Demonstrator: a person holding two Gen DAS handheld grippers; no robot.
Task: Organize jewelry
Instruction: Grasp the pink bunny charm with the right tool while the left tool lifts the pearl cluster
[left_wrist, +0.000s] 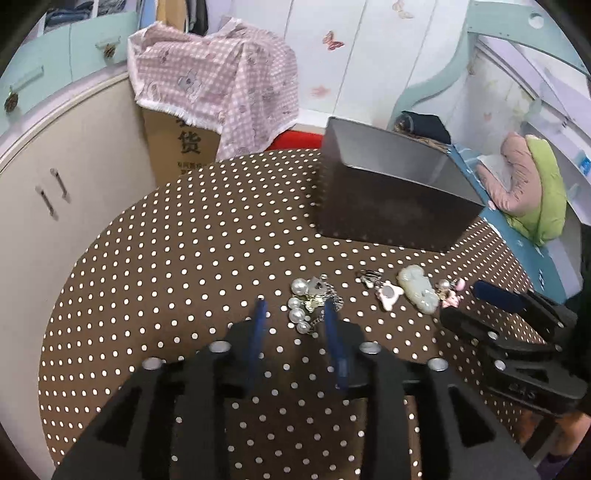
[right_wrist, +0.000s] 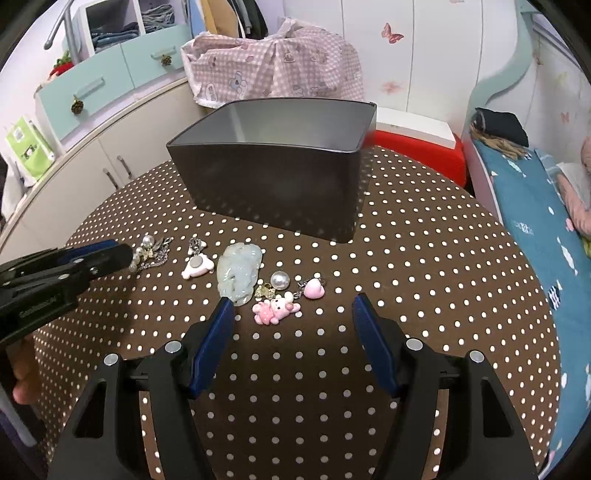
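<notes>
Jewelry lies in a row on the brown polka-dot tablecloth (right_wrist: 406, 258). A pearl and chain piece (left_wrist: 308, 304) lies between my left gripper's blue fingertips. My left gripper (left_wrist: 295, 304) is open around it and low to the table; it also shows in the right wrist view (right_wrist: 110, 254). A white bear charm (right_wrist: 197, 266), a pale jade pendant (right_wrist: 238, 273), a pearl charm (right_wrist: 279, 280) and pink charms (right_wrist: 277, 308) lie in front of my right gripper (right_wrist: 293, 301), which is open wide and empty. A dark metal box (right_wrist: 273, 177) stands open behind them.
A pink checked cloth (right_wrist: 277, 62) covers a cardboard box (left_wrist: 181, 147) behind the table. A white cabinet (left_wrist: 55, 203) stands on the left. A bed with a blue sheet (right_wrist: 535, 221) runs along the right. A red and white stool (right_wrist: 417, 144) stands behind the box.
</notes>
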